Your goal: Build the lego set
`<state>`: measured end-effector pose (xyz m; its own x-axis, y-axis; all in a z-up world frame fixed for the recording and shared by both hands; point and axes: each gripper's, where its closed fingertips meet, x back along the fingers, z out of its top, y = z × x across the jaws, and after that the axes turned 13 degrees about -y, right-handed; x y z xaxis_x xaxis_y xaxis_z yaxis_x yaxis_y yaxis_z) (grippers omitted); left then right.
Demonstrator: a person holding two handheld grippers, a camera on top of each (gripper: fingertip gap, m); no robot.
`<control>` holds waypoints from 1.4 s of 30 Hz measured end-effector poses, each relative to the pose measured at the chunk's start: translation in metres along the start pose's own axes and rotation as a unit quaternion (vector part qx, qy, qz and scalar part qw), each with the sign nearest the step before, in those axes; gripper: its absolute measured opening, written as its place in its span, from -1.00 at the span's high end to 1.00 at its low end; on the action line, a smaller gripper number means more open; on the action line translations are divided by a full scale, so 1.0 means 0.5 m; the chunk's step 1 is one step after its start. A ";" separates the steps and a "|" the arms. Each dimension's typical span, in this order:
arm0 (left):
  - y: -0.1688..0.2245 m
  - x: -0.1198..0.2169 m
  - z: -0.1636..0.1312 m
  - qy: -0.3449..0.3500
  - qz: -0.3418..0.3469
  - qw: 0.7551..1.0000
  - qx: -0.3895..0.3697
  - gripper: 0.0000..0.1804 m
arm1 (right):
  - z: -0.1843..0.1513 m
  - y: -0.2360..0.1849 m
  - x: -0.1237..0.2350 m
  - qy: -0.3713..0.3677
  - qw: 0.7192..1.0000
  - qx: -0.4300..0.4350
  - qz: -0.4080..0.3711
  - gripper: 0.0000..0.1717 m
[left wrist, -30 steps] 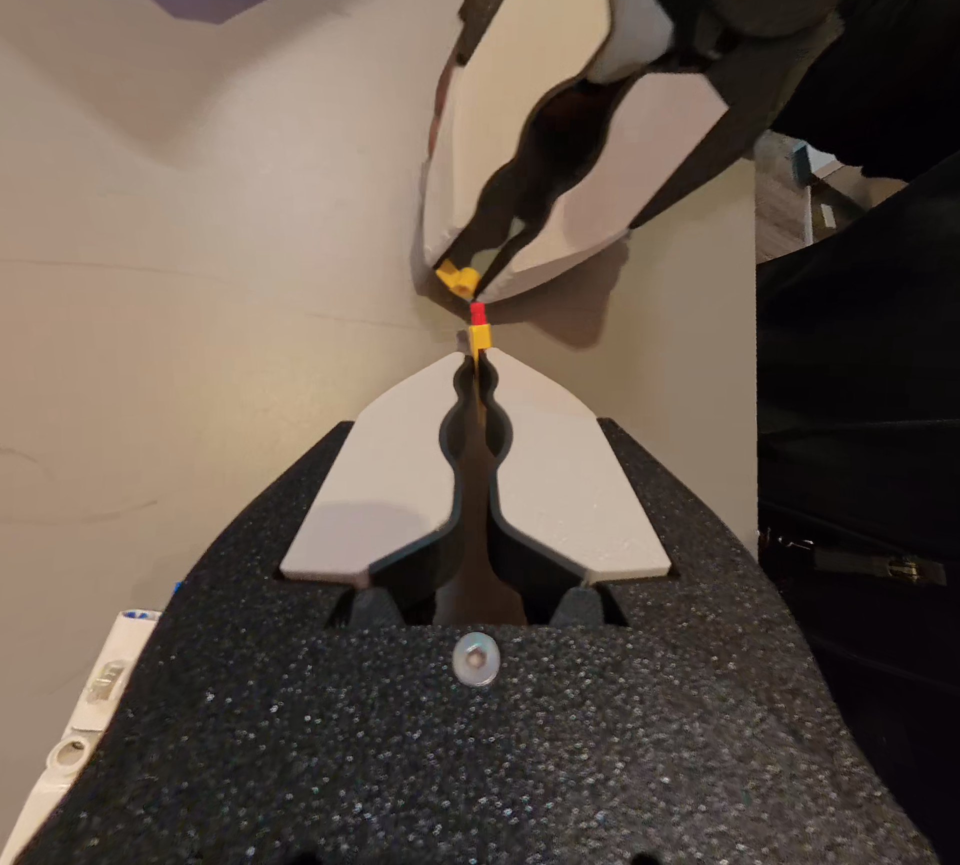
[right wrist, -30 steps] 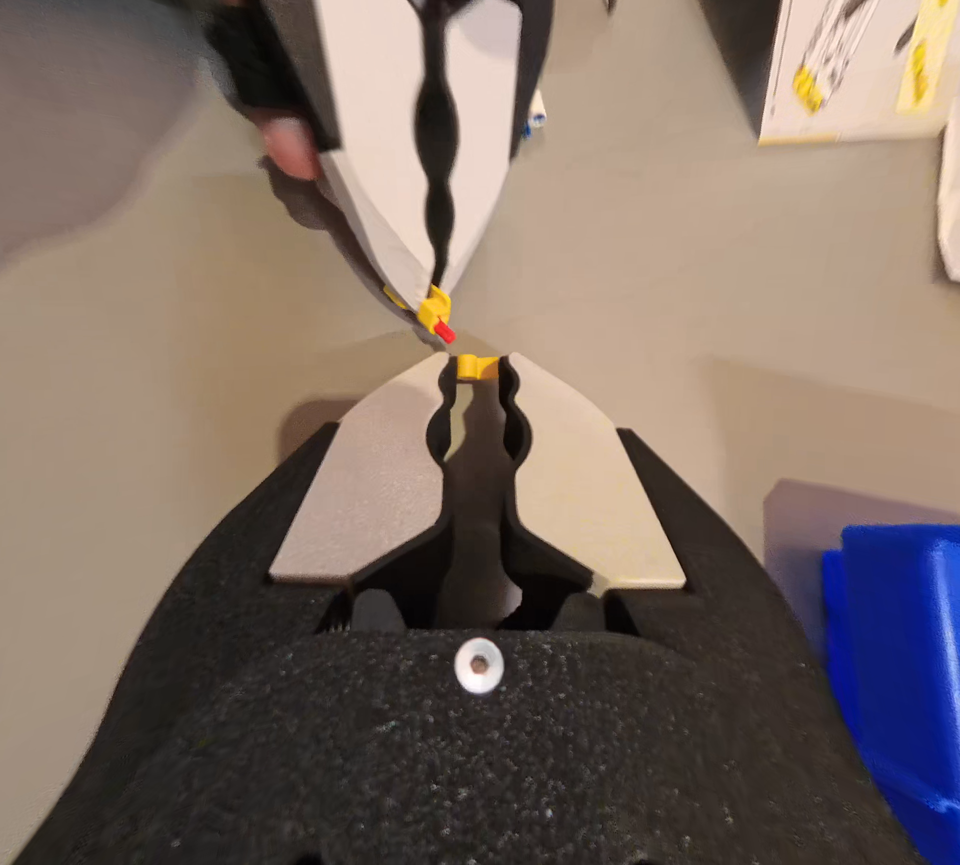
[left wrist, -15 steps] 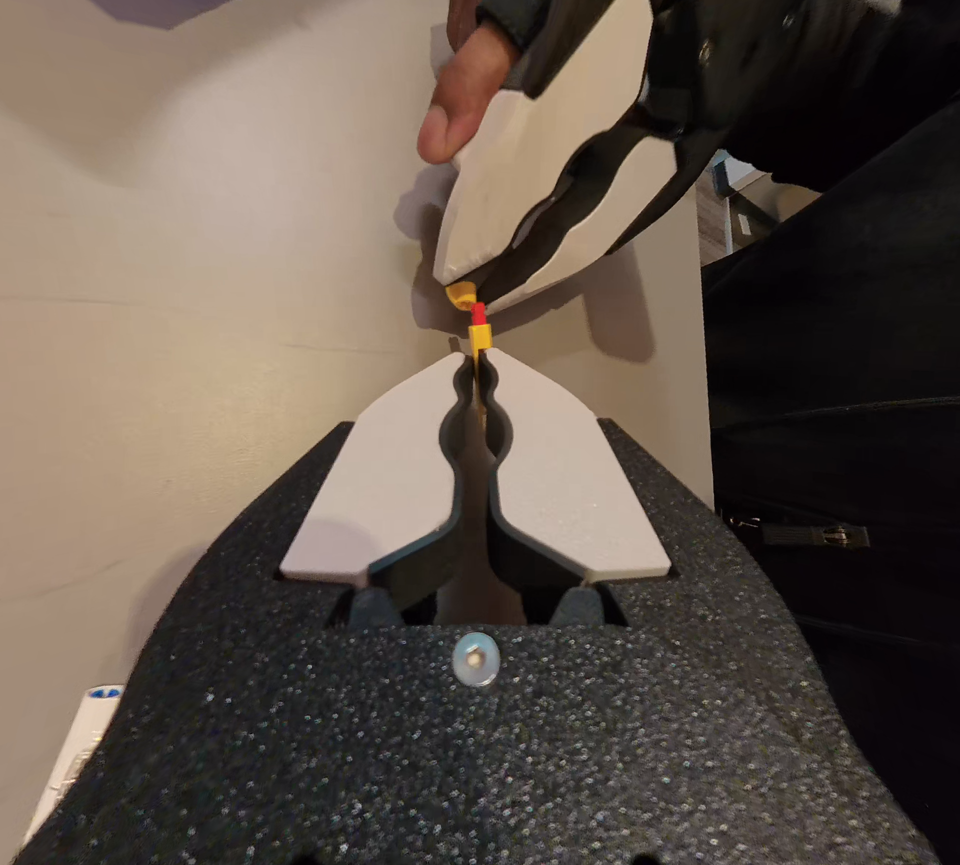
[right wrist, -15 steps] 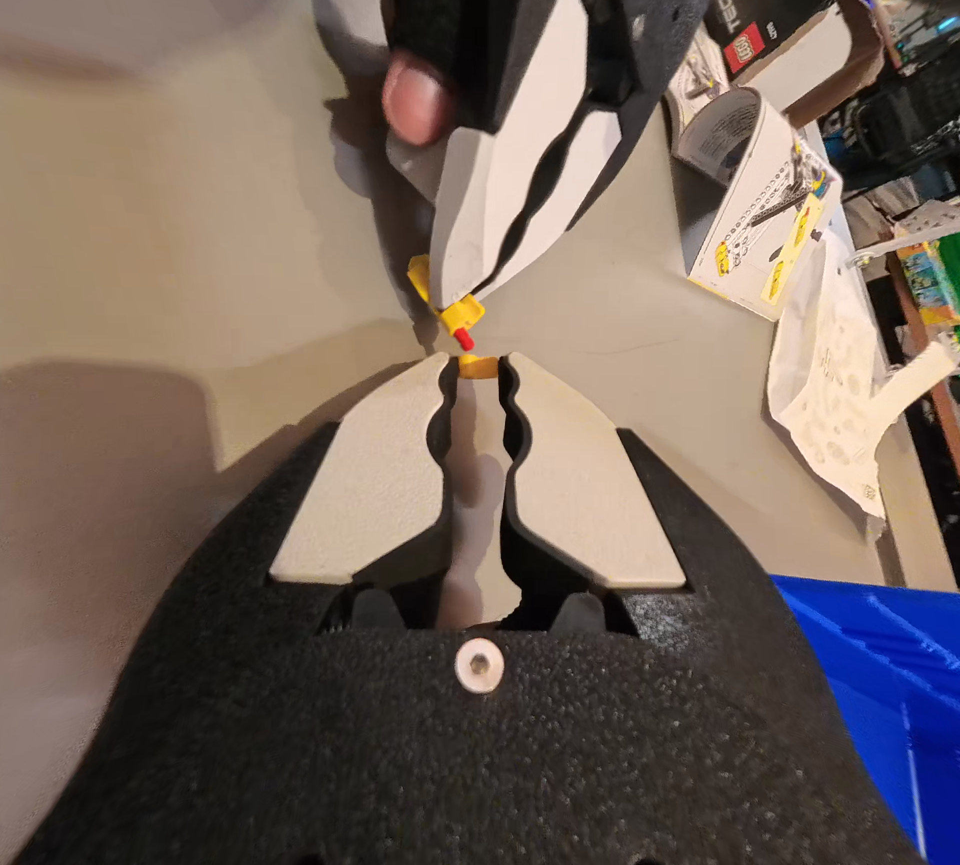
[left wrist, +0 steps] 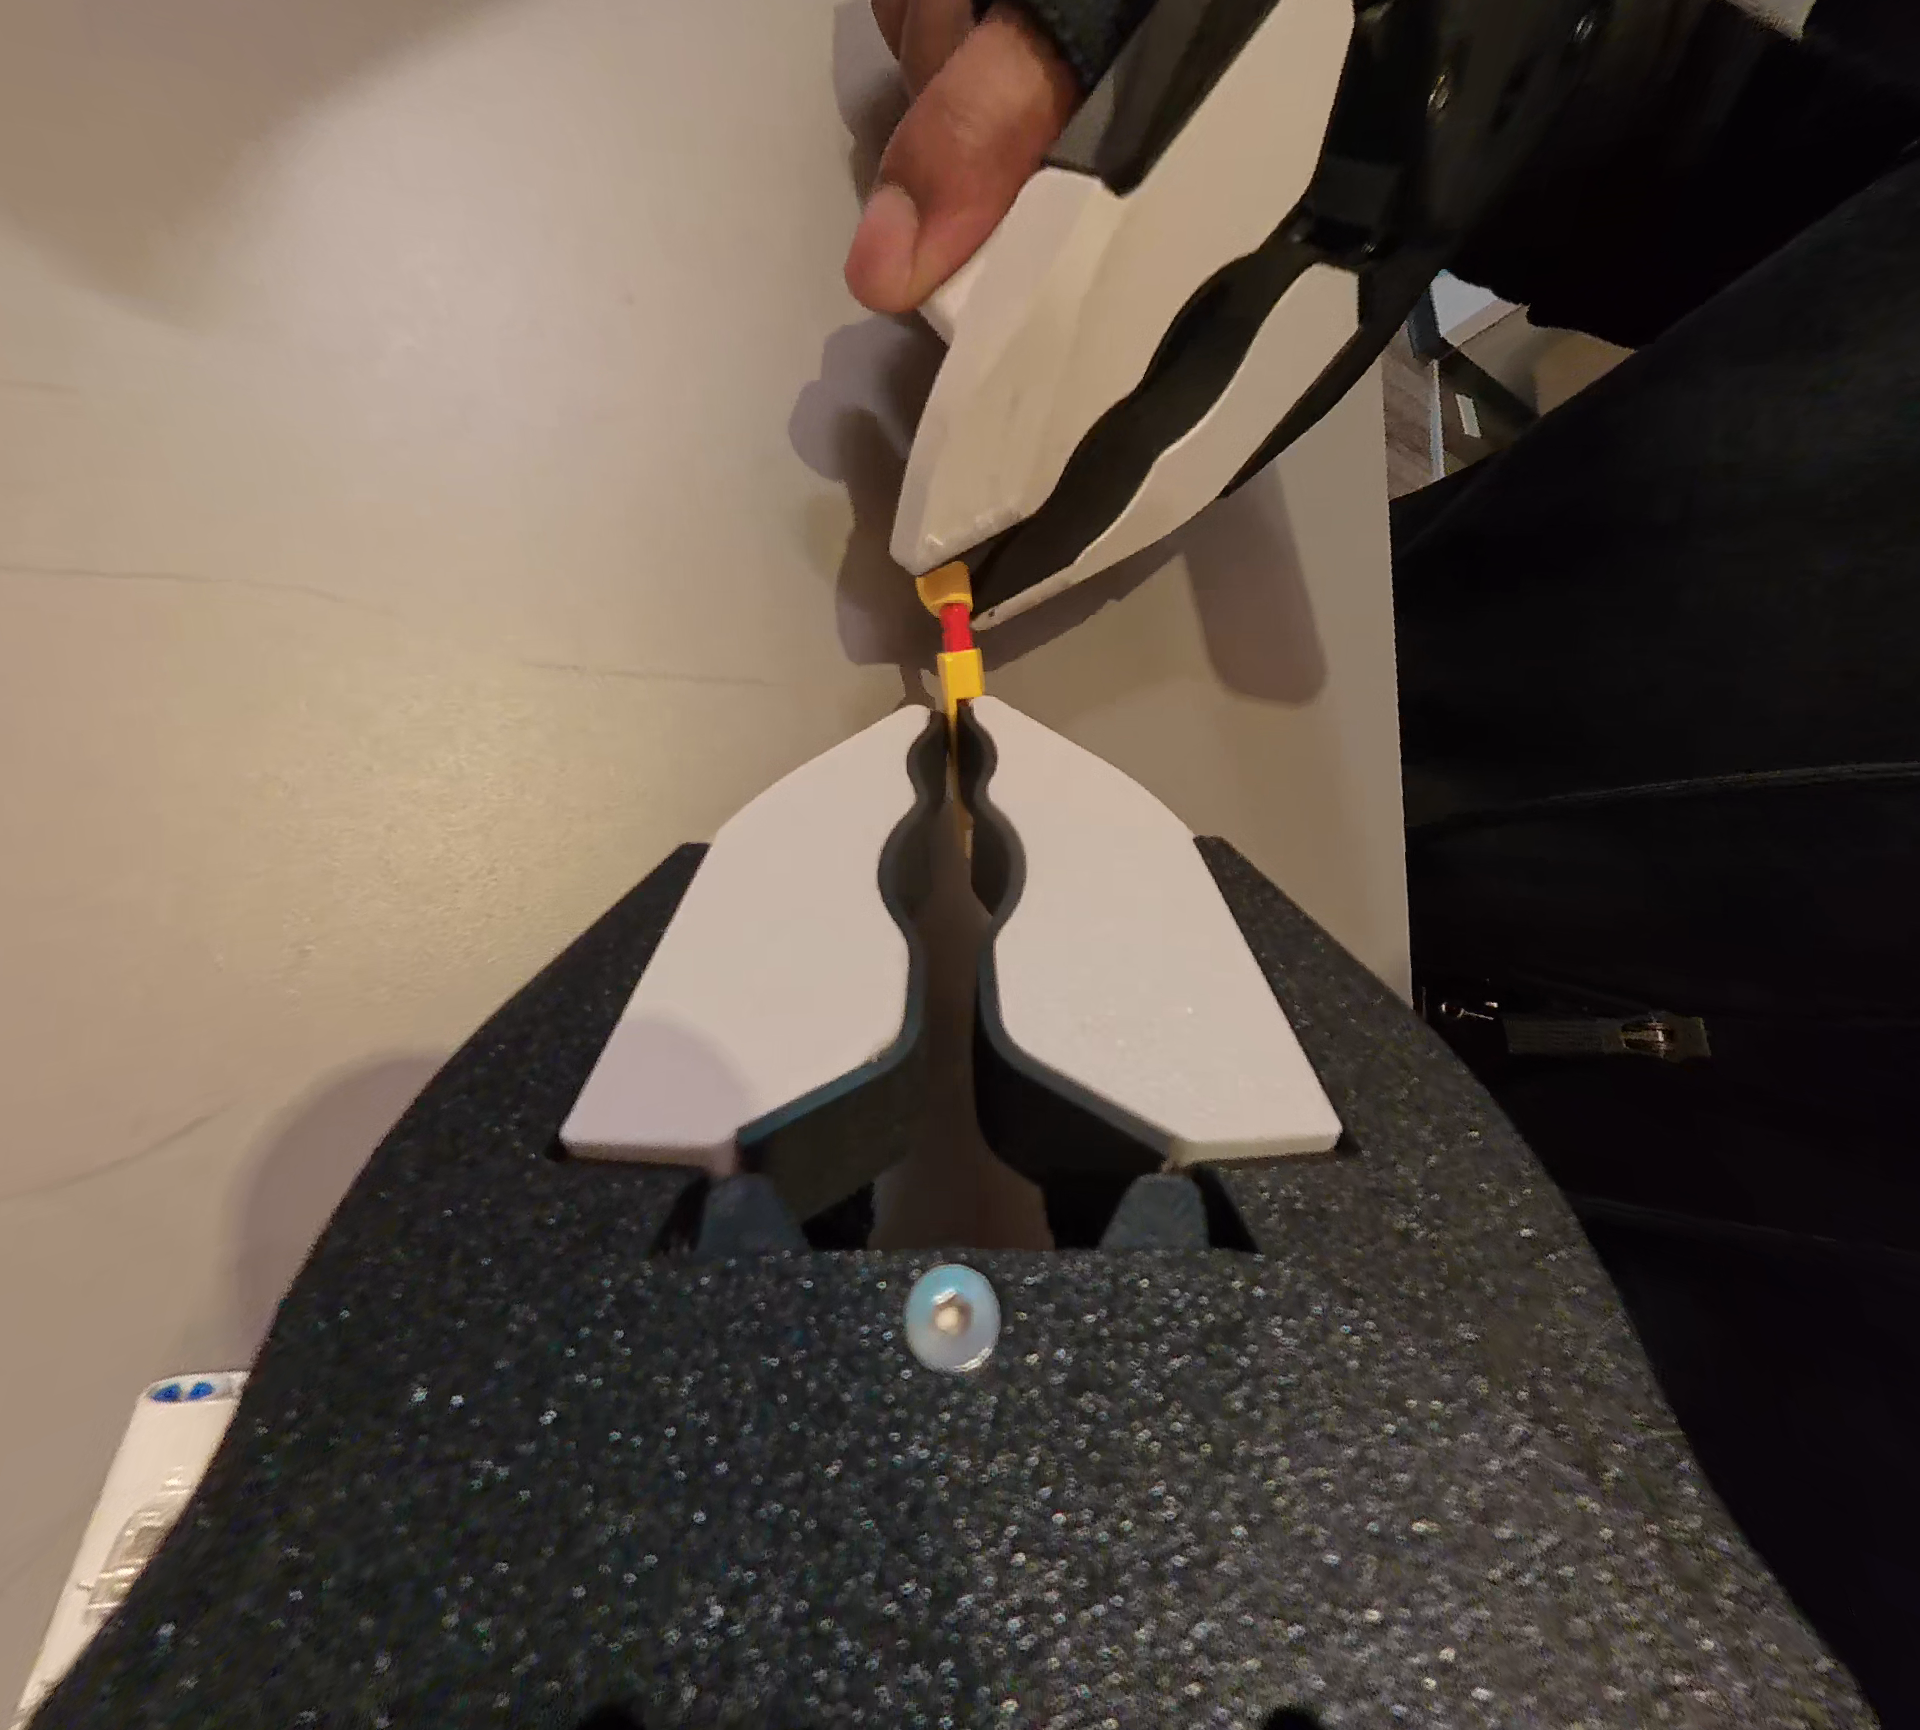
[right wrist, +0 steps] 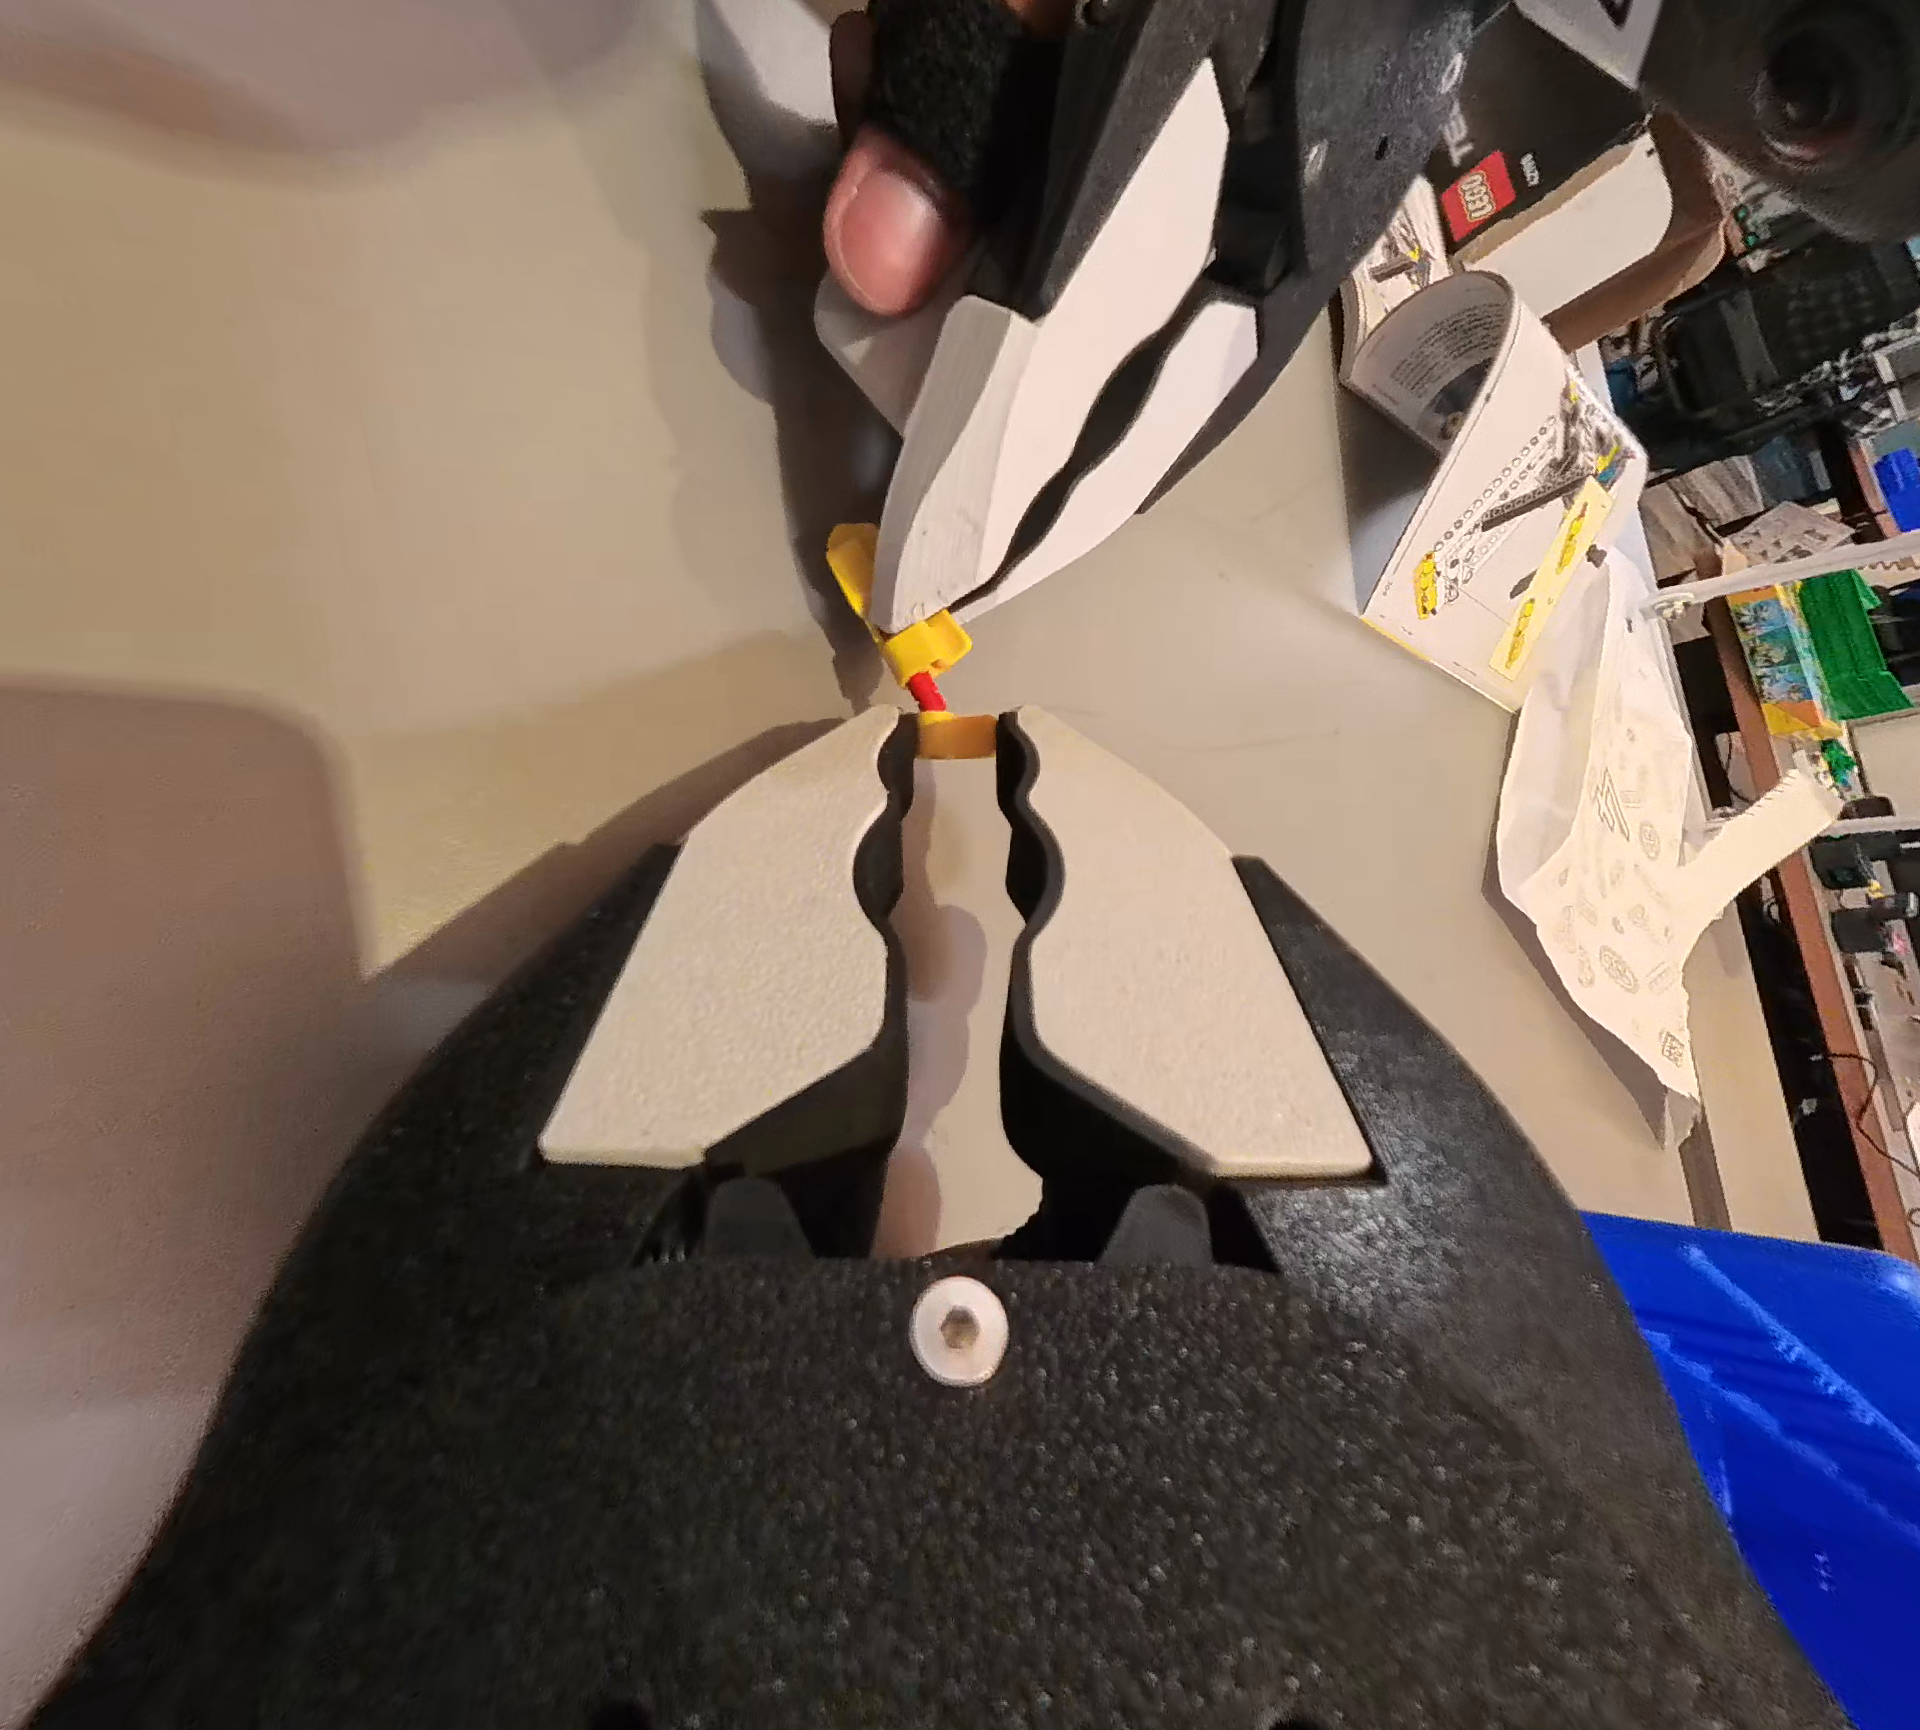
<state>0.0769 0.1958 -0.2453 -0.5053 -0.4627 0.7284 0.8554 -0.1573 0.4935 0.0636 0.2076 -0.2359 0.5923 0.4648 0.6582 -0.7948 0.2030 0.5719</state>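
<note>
Left gripper: jaws nearly closed, clamping a thin yellow piece with a red pin at its tip, above the beige table.
Pin: its far end meets the second yellow piece.
Right gripper: narrow, pads pressed on that second yellow piece.
Far right: booklet, blue bin.

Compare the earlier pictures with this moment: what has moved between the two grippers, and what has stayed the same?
The right gripper brought its yellow piece onto the red pin; earlier a gap showed, now the pin's tip meets it. The left gripper stays shut on its yellow piece with the red pin; both grasps are unchanged.
</note>
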 end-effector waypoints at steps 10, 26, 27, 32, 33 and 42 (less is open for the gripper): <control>0.006 -0.005 0.001 -0.010 -0.008 1.000 0.007 0.98 | -0.001 -0.007 -0.002 -0.029 0.998 0.058 -0.008 0.83; 0.005 -0.011 0.006 -0.009 0.012 1.000 -0.001 0.98 | -0.006 -0.011 -0.003 -0.046 0.996 0.075 -0.022 0.84; 0.006 -0.012 0.006 -0.010 0.009 1.000 -0.001 0.98 | -0.006 -0.012 -0.003 -0.046 0.995 0.082 -0.024 0.84; 0.006 -0.012 0.004 -0.018 0.003 1.000 0.002 0.98 | -0.005 -0.015 -0.005 -0.064 0.993 0.096 -0.030 0.84; 0.003 -0.011 0.004 -0.020 0.008 1.000 0.003 0.98 | -0.006 -0.013 -0.007 -0.074 0.992 0.093 -0.033 0.84; -0.002 -0.015 0.004 -0.037 0.032 0.999 -0.005 0.99 | -0.005 -0.013 -0.013 -0.096 0.989 0.103 -0.044 0.85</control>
<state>0.0795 0.2013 -0.2503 -0.4564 -0.4067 0.7914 0.8871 -0.1383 0.4405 0.0645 0.2054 -0.2449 0.6882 0.2770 0.6706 -0.7068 0.0470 0.7059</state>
